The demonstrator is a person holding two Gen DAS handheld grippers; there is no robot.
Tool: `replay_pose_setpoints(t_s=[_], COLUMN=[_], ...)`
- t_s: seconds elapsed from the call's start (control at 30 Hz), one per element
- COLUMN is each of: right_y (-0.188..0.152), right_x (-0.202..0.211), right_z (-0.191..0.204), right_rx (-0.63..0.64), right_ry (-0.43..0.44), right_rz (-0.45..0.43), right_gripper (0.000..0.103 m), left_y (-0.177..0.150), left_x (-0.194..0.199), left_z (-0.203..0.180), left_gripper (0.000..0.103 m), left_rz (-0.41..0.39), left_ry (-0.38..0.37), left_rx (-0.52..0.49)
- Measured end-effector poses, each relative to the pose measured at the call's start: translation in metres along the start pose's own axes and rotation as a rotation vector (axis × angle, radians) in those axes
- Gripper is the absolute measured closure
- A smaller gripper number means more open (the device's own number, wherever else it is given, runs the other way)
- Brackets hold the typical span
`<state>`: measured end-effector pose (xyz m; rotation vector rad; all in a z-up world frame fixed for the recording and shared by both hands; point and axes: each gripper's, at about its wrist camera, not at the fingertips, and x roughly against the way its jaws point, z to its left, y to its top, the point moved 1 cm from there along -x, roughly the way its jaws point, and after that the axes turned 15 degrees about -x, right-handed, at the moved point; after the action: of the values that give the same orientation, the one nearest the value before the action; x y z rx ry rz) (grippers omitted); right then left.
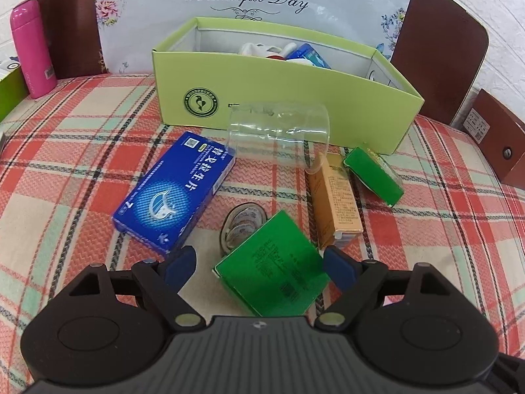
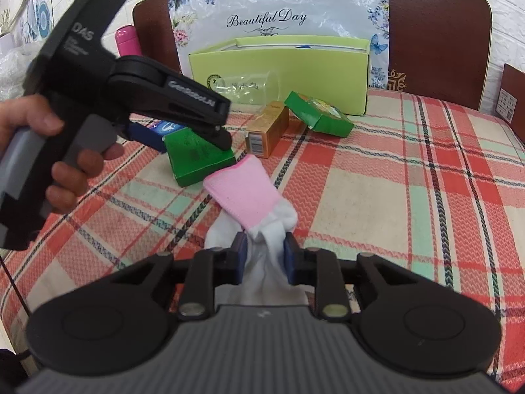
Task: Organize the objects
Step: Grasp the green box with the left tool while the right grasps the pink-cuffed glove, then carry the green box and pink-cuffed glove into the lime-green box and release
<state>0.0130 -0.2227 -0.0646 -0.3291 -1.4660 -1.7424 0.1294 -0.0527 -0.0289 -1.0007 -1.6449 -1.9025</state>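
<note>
Right gripper [image 2: 262, 246] clamped on sock [image 2: 242, 193]; next, lift it into green box [image 2: 279, 75]. Left gripper [image 1: 259, 262], jaws apart, straddles green carton [image 1: 272, 269] before that box.

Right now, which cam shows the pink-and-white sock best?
Right wrist view: the pink-and-white fabric sock lies on the plaid cloth, its white end pinched in the right gripper jaws. Left wrist view shows none of it.
</note>
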Motion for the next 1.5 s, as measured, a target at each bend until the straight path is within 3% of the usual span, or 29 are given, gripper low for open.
replay_pose_setpoints(t_s=[0.03,0.07,0.13,0.2,0.3,0.43,0.6,0.7,0.8,1.1,1.13,1.17,1.23,1.3,1.37,1.5], right_y=[0.0,-0.001,-0.001,-0.001,0.0,0.0,-0.001,-0.002,-0.001,-0.002,-0.002,-0.001,0.0,0.001,0.001,0.008], right_x=[0.0,0.0,0.001,0.001,0.001,0.001,0.004,0.008,0.009,0.014,0.015,0.016,0.014,0.009,0.006,0.011], right_z=[0.0,0.0,0.0,-0.002,-0.004,-0.004,-0.007,-0.011,-0.01,-0.003,-0.003,-0.004,-0.006,-0.008,-0.008,-0.004], right_rx=[0.0,0.001,-0.002,-0.008,-0.017,-0.023,-0.039,-0.056,-0.05,-0.023,-0.022,-0.023,-0.032,-0.044,-0.045,-0.04], right_ry=[0.001,0.001,0.005,0.011,0.021,0.024,0.023,0.023,0.017,0.004,0.0,-0.003,-0.012,-0.011,0.002,0.029], right_rz=[0.0,0.0,0.0,0.003,0.009,0.007,0.005,0.006,0.004,-0.01,-0.012,-0.014,-0.009,0.008,0.023,0.024], right_gripper=[0.08,0.081,0.081,0.083,0.084,0.084,0.084,0.084,0.083,0.061,0.061,0.061,0.061,0.065,0.085,0.094], left_y=[0.0,-0.001,-0.003,-0.004,-0.011,-0.031,-0.046,-0.052,-0.048,-0.036,-0.038,-0.039,-0.043,-0.044,-0.045,-0.047], left_x=[-0.002,-0.003,0.003,0.017,0.035,0.044,0.042,0.049,0.054,0.03,0.029,0.028,0.027,0.028,0.03,0.038], left_z=[0.0,0.001,0.004,0.007,0.018,0.012,0.007,0.011,0.013,-0.013,-0.013,-0.011,-0.004,0.001,0.002,0.006], left_gripper=[0.016,0.024,0.032,0.056,0.065,0.065,0.043,0.028,0.023,0.022,0.024,0.037,0.037,0.037,0.038,0.039], left_rz=[-0.001,-0.003,-0.015,-0.039,-0.033,-0.052,-0.013,-0.02,-0.048,-0.016,-0.016,-0.014,-0.01,-0.012,-0.012,-0.018], left_ry=[-0.012,-0.036,-0.061,-0.08,-0.176,-0.173,-0.176,-0.071,0.031,-0.006,-0.017,-0.033,-0.072,-0.082,-0.074,-0.089], left_rx=[0.0,0.001,-0.003,-0.043,-0.03,-0.08,-0.118,-0.122,-0.13,-0.231,-0.234,-0.223,-0.177,-0.16,-0.165,-0.163])
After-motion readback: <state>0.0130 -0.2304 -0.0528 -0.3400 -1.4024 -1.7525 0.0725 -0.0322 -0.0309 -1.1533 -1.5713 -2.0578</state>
